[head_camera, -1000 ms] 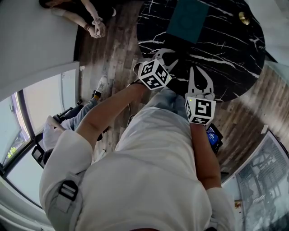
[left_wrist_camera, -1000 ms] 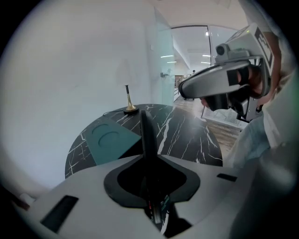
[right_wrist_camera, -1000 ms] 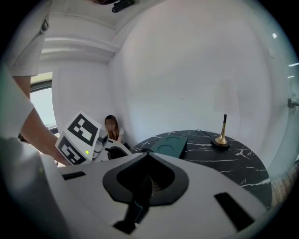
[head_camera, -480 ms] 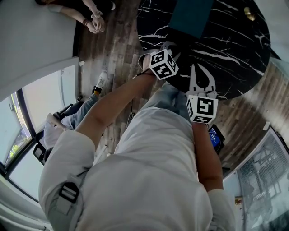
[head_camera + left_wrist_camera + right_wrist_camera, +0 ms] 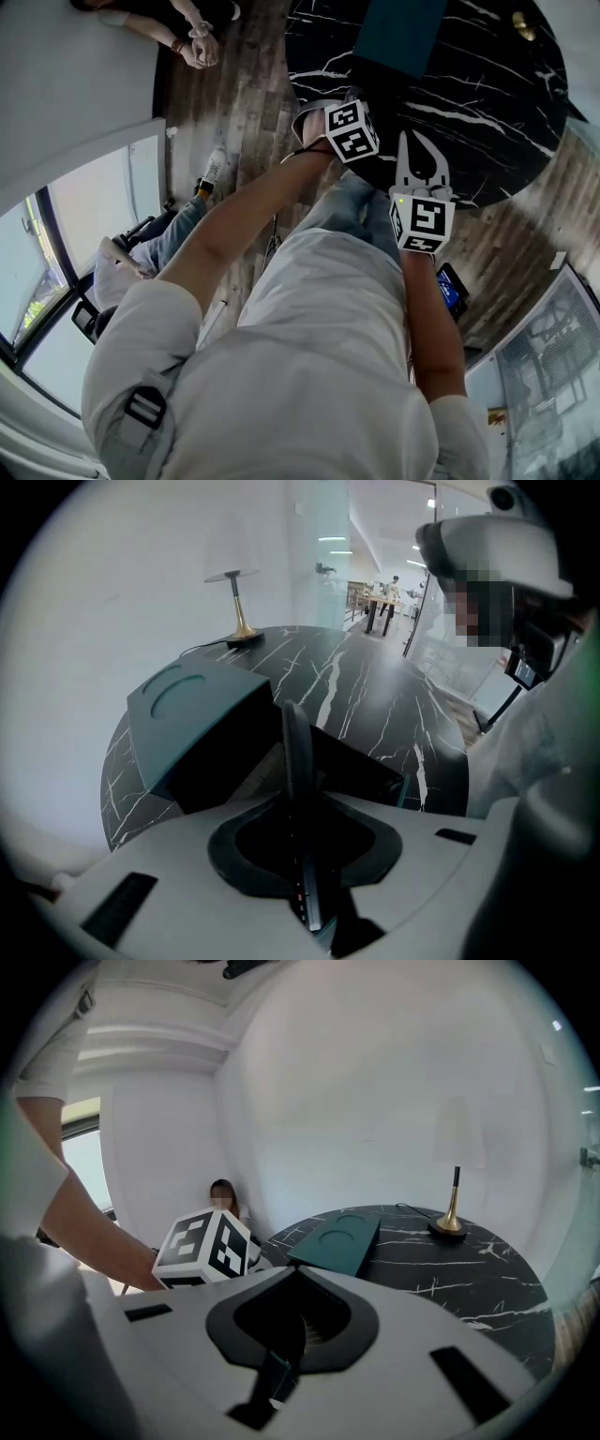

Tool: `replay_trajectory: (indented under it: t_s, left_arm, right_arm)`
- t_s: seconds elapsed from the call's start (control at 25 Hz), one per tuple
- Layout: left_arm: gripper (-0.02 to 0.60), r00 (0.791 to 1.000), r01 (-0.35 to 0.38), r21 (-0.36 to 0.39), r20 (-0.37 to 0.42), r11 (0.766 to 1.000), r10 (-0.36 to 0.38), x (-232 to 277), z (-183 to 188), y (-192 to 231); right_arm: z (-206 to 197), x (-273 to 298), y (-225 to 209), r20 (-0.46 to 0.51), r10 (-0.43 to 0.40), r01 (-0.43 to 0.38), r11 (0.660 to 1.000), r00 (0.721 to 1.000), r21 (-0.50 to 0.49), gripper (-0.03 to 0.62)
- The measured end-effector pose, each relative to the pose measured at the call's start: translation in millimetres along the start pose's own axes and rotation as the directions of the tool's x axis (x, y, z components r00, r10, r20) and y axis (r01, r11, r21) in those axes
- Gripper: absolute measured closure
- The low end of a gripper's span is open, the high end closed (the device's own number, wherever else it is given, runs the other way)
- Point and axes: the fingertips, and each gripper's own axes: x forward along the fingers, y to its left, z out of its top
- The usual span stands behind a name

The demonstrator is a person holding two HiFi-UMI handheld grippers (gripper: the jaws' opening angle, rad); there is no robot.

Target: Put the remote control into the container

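The black remote control (image 5: pixel 293 752) stands on edge between the jaws of my left gripper (image 5: pixel 300 803), which is shut on it. Just beyond it lies the teal container (image 5: pixel 192 705), its dark open side facing the gripper. In the head view the left gripper (image 5: pixel 328 101) hovers at the near edge of the round black marble table (image 5: pixel 487 103), below the container (image 5: pixel 398 33). My right gripper (image 5: pixel 412 155) hangs beside it over the table edge, jaws shut on nothing (image 5: pixel 295 1279). The container (image 5: pixel 339 1241) also shows in the right gripper view.
A brass-footed lamp (image 5: pixel 242 635) stands at the table's far side (image 5: pixel 525 26). A seated person's hands (image 5: pixel 195 47) are by the wall at the left. A device with a blue screen (image 5: pixel 448 289) hangs at my right hip. Wood floor surrounds the table.
My left gripper has moved up and to the right, from beside the table edge onto it, nearer the container. The right gripper has barely shifted.
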Motion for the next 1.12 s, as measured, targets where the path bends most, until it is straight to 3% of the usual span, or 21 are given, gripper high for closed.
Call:
replay_trajectory:
  t_s: [0.24,0.52,0.92,1.12]
  left_arm:
    - [0.502,0.998,0.019,0.019,-0.061,1.000,-0.018,12,-3,-3]
    - [0.502,0.992,-0.016,0.084,-0.122,0.996,0.026,21,-7,-3]
    - [0.494,0.994,-0.010,0.086,-0.109,0.996,0.019,19,-7,-7]
    - [0.469,0.996,-0.067,0.079,-0.046,0.995,0.070,-4,0,-3]
  right_arm:
    - [-6,-2,-3,-0.005,-0.013,0.013,1.000,1.000,0.010,0.583]
    - [-13,-8,-6,-0.009,-0.031,0.031,0.999,0.999,0.024,0.583]
    - [-17,-16,-5,-0.009,-0.034,0.034,0.999,0.999,0.017,0.583]
    - [-12,-23,-5,0.002,-0.034,0.034,0.999,0.999,0.011,0.583]
